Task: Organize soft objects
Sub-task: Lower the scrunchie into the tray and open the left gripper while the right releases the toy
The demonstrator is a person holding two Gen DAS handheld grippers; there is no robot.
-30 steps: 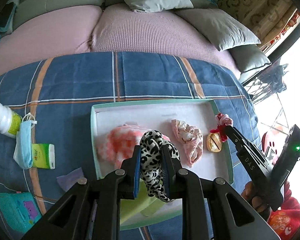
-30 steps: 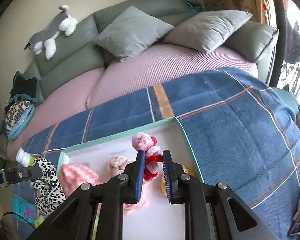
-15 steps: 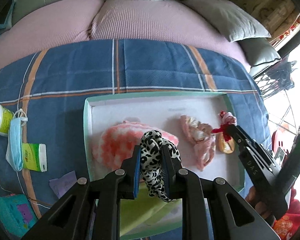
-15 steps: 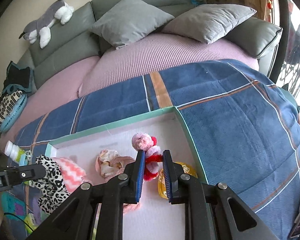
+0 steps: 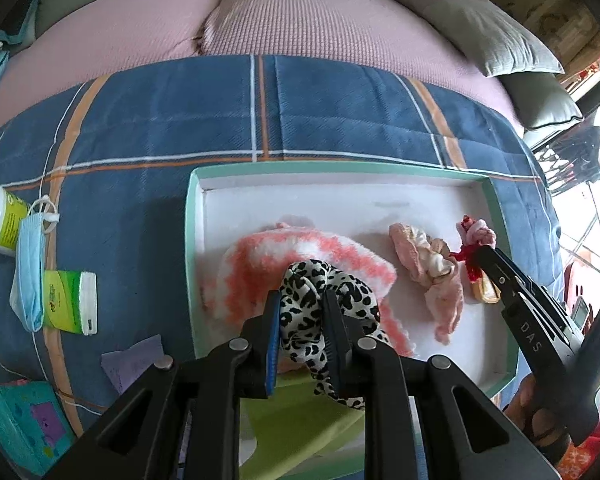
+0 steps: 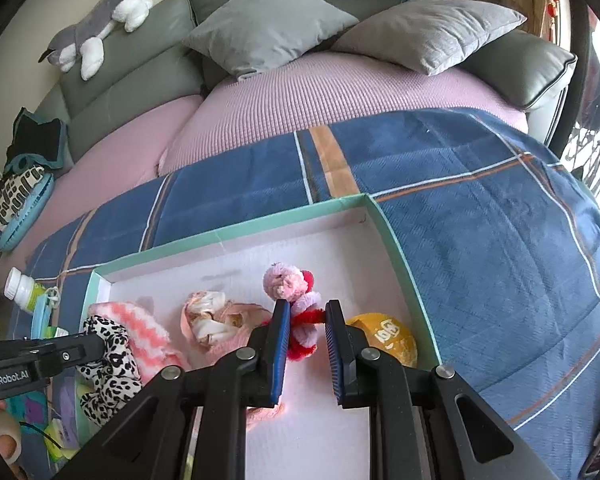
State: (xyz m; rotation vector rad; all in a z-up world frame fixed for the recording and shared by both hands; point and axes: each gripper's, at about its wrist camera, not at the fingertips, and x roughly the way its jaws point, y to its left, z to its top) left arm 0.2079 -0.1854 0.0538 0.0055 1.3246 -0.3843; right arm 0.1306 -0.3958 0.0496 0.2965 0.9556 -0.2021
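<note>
The shallow white cardboard box with a mint-green rim (image 5: 188, 240) lies on the blue plaid blanket (image 5: 160, 120) and already holds several soft things: a fuzzy coral-and-white striped sock (image 5: 260, 264), a crumpled pale pink fabric scrunchie (image 5: 428, 260), a flat lime-green cloth (image 5: 300, 412) at the near edge, and a small yellow round piece (image 6: 388, 336) by the right wall. Two items are not yet set down. The left gripper (image 5: 300, 320) is pinching a leopard-print black-and-white fabric band (image 5: 320, 304), which hangs over the striped sock, and the right gripper (image 6: 306, 332) is clamped on a small pink-and-red pipe-cleaner figure (image 6: 296, 300) just above the box floor beside the yellow piece. Both need only be lowered and released, so the sorting looks close to finished. A blue face mask (image 5: 30, 264) and a green tissue pack (image 5: 70, 302) lie outside the box.
</note>
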